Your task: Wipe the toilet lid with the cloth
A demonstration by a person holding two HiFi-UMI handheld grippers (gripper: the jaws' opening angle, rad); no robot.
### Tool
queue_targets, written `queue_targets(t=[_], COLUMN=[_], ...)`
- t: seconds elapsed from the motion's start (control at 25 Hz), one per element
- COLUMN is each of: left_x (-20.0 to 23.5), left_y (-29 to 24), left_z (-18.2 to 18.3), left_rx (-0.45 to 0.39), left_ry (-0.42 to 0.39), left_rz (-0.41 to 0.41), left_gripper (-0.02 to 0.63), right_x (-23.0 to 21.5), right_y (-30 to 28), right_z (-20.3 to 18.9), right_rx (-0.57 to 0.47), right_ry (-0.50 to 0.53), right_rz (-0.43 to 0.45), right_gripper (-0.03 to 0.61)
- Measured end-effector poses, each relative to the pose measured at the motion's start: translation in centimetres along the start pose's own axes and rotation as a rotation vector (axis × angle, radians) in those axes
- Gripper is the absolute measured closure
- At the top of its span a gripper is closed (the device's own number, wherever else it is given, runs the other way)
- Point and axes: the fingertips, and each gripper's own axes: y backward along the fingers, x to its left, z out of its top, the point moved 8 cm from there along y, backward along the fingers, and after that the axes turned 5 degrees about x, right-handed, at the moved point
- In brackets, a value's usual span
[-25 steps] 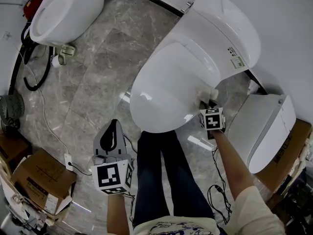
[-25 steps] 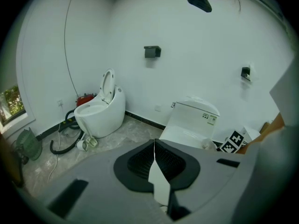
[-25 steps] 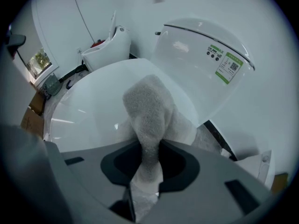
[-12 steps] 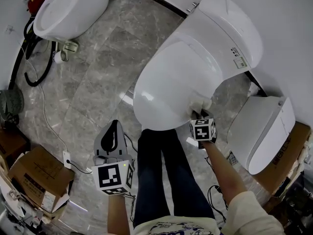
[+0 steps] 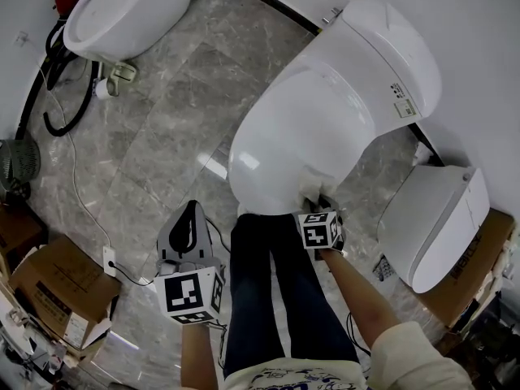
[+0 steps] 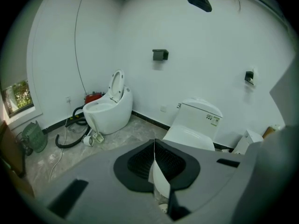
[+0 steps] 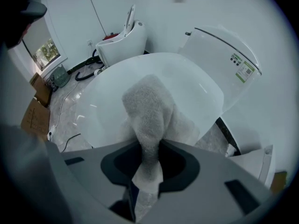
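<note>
The right gripper (image 5: 318,205) is clenched on the cloth (image 5: 312,187), a white fluffy wad that lies pressed on the toilet lid (image 5: 292,132) at its front edge, on the side nearest the person's right arm. In the right gripper view the cloth (image 7: 149,108) runs up from between the jaws of the right gripper (image 7: 148,161) and spreads onto the lid (image 7: 112,90), which is down and glossy. The left gripper (image 5: 192,211) hangs off the lid, in front of it and to its left over the marble floor (image 5: 154,136), touching nothing; in the left gripper view the jaws of the left gripper (image 6: 154,161) are pressed together with nothing in them, and the lid (image 6: 192,136) shows beyond them. The person's legs (image 5: 268,291) stand just in front of the lid. Behind the lid rises the tank (image 5: 386,47). Well to the left of the lid stands a second toilet (image 5: 122,10) with a black hose (image 5: 55,96) beside it; a third toilet (image 5: 435,218) stands near the lid's right. Cardboard boxes (image 5: 53,287) lie far left of the lid.
</note>
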Motion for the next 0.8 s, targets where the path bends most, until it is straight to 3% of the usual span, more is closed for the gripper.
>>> queue_targets(t=[0.8], left_x=[3.7], left_y=[2.2], left_z=[-1.5], left_rx=[-0.008], left_ry=[0.054], left_rz=[0.060], left_gripper=[0.603], right_x=[7.5], right_y=[0.4], right_z=[1.0], right_rx=[0.020], right_ry=[0.058], right_rz=[0.027], right_gripper=[0.489])
